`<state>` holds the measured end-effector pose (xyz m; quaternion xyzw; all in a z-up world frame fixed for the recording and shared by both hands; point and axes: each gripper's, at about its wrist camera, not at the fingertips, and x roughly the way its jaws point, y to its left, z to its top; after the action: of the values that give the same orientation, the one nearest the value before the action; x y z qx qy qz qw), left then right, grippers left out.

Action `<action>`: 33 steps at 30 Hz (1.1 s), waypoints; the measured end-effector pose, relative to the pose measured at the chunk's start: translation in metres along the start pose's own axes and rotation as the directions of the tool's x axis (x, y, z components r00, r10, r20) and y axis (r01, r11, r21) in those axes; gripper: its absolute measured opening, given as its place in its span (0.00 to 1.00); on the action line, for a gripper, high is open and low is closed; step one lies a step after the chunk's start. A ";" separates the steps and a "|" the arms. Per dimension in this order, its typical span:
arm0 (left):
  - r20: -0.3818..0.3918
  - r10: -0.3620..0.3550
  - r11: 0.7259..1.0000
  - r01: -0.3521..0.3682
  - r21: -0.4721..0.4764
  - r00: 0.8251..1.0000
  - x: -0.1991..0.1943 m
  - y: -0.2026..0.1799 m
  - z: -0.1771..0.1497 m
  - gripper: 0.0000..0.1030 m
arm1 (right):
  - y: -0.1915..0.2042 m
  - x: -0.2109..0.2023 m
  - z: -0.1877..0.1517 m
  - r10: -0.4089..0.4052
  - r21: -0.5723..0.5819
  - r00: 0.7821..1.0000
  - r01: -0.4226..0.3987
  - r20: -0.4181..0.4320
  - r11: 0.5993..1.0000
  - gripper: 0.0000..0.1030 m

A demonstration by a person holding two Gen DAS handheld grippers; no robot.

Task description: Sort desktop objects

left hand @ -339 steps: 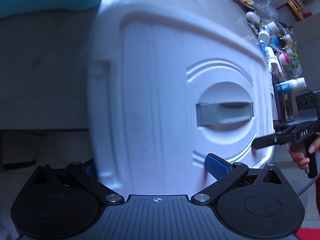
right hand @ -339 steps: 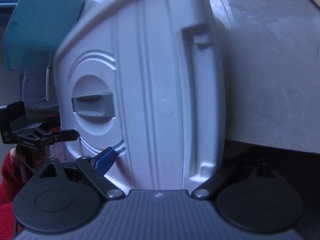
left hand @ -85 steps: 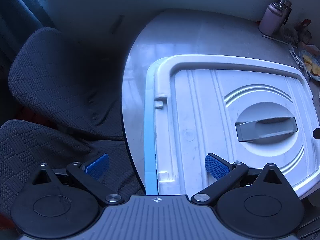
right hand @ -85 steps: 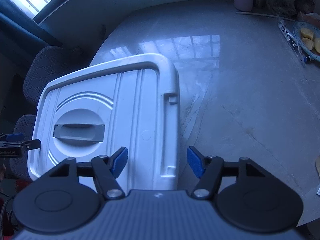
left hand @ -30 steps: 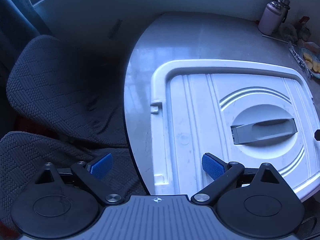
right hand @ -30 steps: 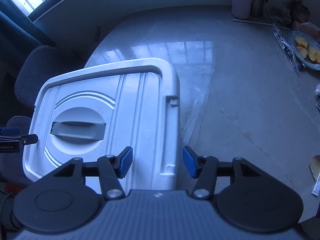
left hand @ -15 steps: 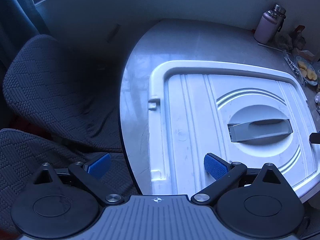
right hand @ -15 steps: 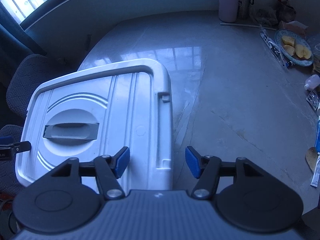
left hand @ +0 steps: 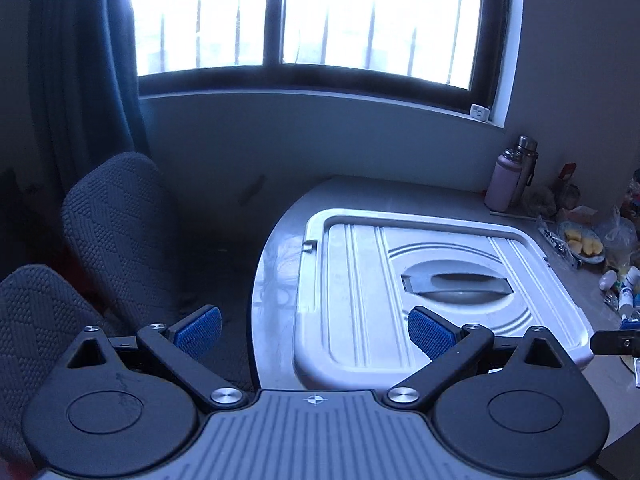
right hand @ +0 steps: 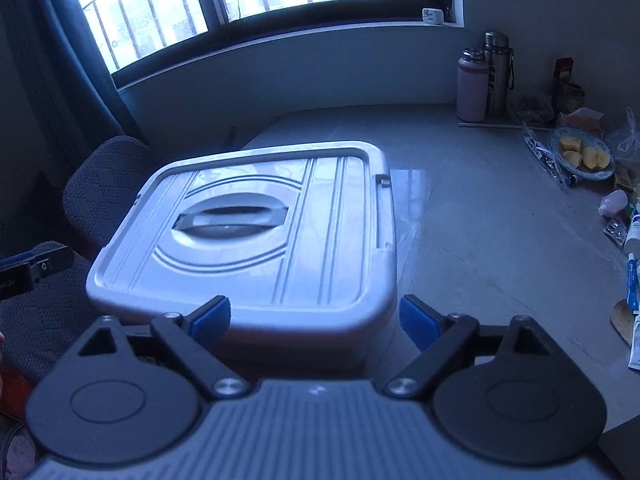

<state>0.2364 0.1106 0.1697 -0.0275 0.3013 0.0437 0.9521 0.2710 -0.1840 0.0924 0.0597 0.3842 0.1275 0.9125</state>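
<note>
Ahead of both tongs, storage box

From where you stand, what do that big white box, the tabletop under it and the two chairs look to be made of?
The white box looks like moulded plastic, semi-gloss: ribbed lid, rounded rim, recessed grey handle. The tabletop seems polished stone or a marble-look laminate: faint veining and a window reflection, though I can't tell which. The chairs look upholstered in dark woven or quilted fabric, matte, with a raised diamond pattern.
</note>
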 end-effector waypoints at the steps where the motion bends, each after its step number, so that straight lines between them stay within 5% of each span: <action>1: -0.004 0.008 1.000 -0.009 -0.016 1.000 -0.009 -0.002 -0.008 0.98 | 0.003 -0.007 -0.008 -0.004 -0.007 1.000 0.004 0.004 1.000 0.89; 6: -0.030 -0.041 0.998 0.040 -0.055 0.999 -0.042 -0.010 -0.056 0.98 | 0.012 -0.038 -0.052 -0.011 -0.026 0.998 0.013 0.064 1.000 0.89; 16: -0.044 -0.003 0.993 -0.002 -0.116 0.999 -0.076 -0.007 -0.149 0.98 | 0.024 -0.056 -0.133 -0.082 -0.039 0.988 0.088 0.132 0.995 0.90; 28: 0.059 0.002 1.000 -0.001 -0.025 0.998 -0.079 -0.027 -0.235 0.99 | 0.034 -0.042 -0.209 -0.082 -0.089 0.982 0.098 0.169 0.991 0.90; 33: 0.046 -0.018 1.000 0.018 -0.003 0.999 -0.068 -0.040 -0.255 0.99 | 0.031 -0.037 -0.228 -0.091 -0.083 0.980 0.107 0.175 0.991 0.90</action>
<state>0.0396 0.0464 0.0012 -0.0307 0.2790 0.0362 0.9591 0.0771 -0.1619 -0.0346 0.0092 0.3009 0.0938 0.9490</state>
